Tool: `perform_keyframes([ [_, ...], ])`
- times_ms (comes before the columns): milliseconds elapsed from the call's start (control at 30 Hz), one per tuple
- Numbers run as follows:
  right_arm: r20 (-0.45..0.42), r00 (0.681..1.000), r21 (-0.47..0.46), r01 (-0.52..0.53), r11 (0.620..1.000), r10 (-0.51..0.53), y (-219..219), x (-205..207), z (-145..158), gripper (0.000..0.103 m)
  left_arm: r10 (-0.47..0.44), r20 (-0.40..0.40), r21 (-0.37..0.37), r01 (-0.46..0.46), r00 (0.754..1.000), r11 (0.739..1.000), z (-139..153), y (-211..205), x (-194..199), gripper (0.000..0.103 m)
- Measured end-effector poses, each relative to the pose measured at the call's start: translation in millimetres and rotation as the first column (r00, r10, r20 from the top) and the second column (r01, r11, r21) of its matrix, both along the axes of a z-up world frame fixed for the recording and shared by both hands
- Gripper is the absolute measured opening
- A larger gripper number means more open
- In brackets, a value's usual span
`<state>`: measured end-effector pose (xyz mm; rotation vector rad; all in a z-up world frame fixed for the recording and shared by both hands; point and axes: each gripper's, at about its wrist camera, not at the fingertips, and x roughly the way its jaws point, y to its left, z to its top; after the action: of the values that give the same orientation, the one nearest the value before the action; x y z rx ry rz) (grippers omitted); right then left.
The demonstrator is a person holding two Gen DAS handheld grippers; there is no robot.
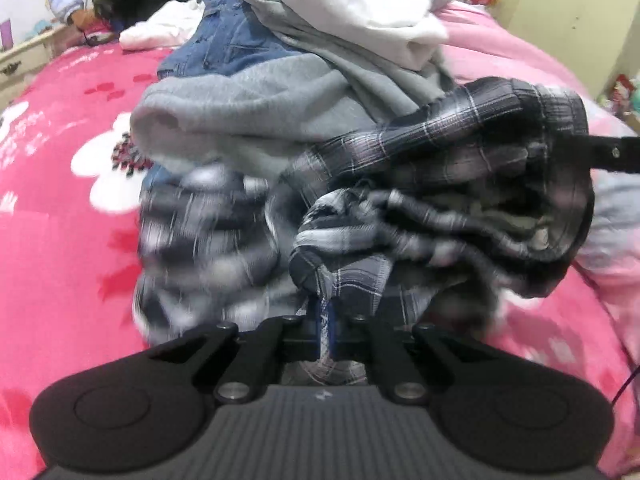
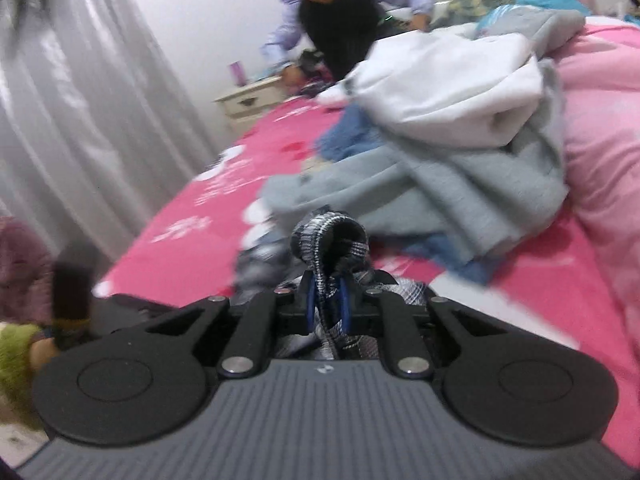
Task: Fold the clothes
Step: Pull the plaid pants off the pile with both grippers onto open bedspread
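Note:
A black-and-white plaid shirt (image 1: 400, 208) hangs bunched and blurred above the pink bed. My left gripper (image 1: 326, 320) is shut on a hem of the plaid shirt close to the camera. The right gripper (image 1: 612, 154) shows at the right edge of the left wrist view, holding another part of the shirt stretched up. In the right wrist view, the right gripper (image 2: 327, 300) is shut on a fold of the plaid shirt (image 2: 330, 236), which loops over its blue pads.
Behind the shirt lies a pile: grey sweatshirt (image 1: 248, 116), denim garment (image 1: 232, 48), white garment (image 1: 360, 12). The bed has a pink floral cover (image 1: 60, 200). A person (image 2: 340, 12) leans over a nightstand (image 2: 252, 100) at the far end. Curtains (image 2: 72, 100) hang at left.

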<state>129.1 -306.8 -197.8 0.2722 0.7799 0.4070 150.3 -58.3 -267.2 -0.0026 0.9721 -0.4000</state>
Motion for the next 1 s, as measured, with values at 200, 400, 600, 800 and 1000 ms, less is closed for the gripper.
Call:
perform_keyframes([
  [200, -0.039, 0.999, 0.263, 0.016, 0.965, -0.006, -5.1, -65.9, 26.7, 0.01, -0.055, -0.104, -0.025, 0.052, 0.993, 0.998, 20.2, 36.5, -79.9, 0.004],
  [400, -0.185, 0.963, 0.424, 0.258, 0.868, -0.196, -26.5, -115.6, 14.8, 0.01, -0.108, -0.224, -0.011, 0.109, 0.969, 0.994, 20.0, 70.8, -141.6, 0.004],
  [600, -0.415, 0.791, 0.321, 0.589, 0.742, -0.448, -60.8, -145.6, -62.4, 0.01, -0.168, -0.345, 0.031, 0.19, 0.923, 0.981, -22.9, 76.6, -156.3, 0.005],
  [800, -0.313, 0.865, 0.113, 0.445, 0.888, -0.393, -37.0, -143.2, -50.6, 0.011, -0.141, -0.213, 0.041, 0.153, 0.967, 0.987, 11.8, 93.9, -140.7, 0.044],
  [1000, -0.222, 0.921, -0.26, 0.26, 0.93, -0.319, -15.2, -114.7, -57.5, 0.032, -0.283, -0.049, 0.036, 0.285, 0.958, 0.958, 29.1, 44.1, -88.7, 0.057],
])
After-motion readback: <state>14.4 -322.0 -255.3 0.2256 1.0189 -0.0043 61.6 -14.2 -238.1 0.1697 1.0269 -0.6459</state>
